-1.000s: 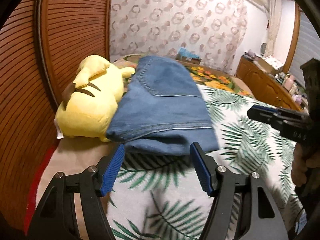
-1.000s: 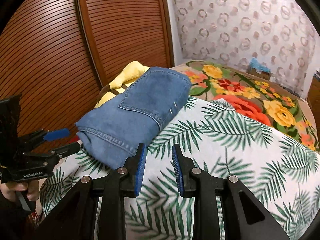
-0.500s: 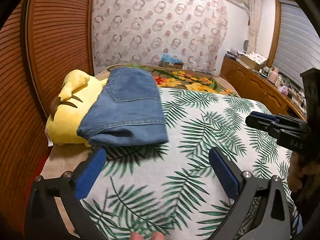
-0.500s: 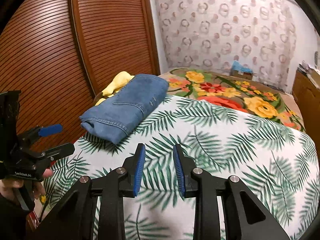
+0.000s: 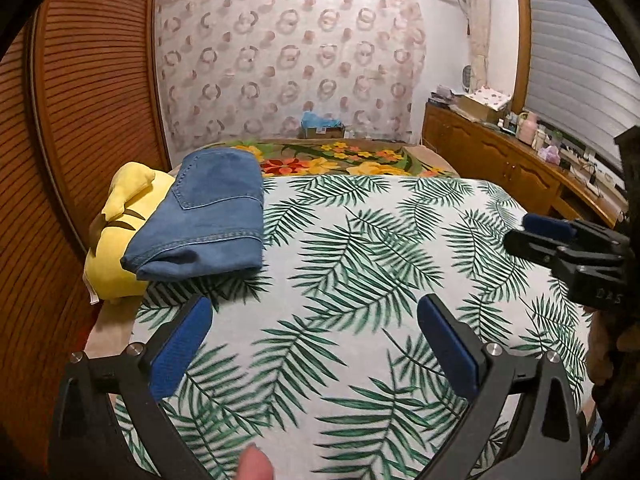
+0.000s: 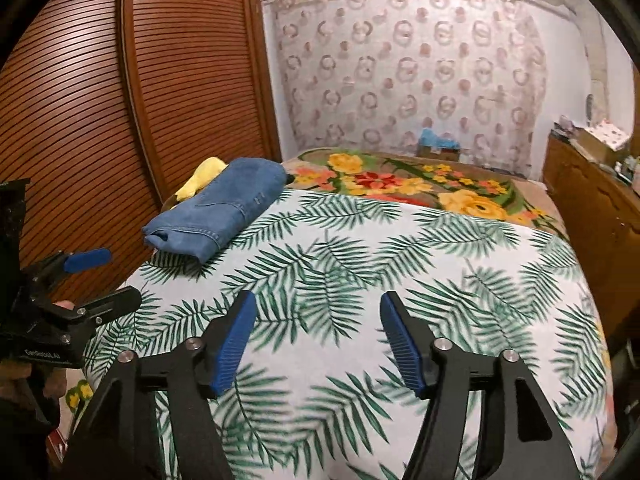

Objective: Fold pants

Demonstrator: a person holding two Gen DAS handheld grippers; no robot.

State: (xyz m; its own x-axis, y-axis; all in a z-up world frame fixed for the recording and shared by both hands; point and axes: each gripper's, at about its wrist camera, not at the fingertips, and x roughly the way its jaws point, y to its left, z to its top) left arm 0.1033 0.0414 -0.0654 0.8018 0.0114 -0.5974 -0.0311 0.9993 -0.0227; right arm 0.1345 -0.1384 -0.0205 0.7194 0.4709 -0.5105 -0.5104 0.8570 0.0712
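Note:
The folded blue denim pants (image 5: 208, 220) (image 6: 218, 212) lie at the far left of the bed, partly resting on a yellow plush toy (image 5: 116, 232). My left gripper (image 5: 314, 316) hangs over the palm-leaf sheet (image 5: 360, 280), well back from the pants, jaws wide open and empty. My right gripper (image 6: 318, 312) is also back over the sheet (image 6: 360, 264); its jaws are opening with nothing between them. Each gripper shows at the edge of the other's view: the right gripper (image 5: 560, 240) and the left gripper (image 6: 92, 280).
A brown slatted wardrobe (image 6: 120, 100) runs along the left of the bed. A floral blanket (image 6: 400, 184) covers the far end. A wooden sideboard (image 5: 500, 160) with small items stands at the right. A fingertip (image 5: 256, 464) shows at the bottom edge.
Both grippers have drawn back from the folded pants, which now look smaller and farther. The left jaws spread wide; the right jaws went from nearly shut to open.

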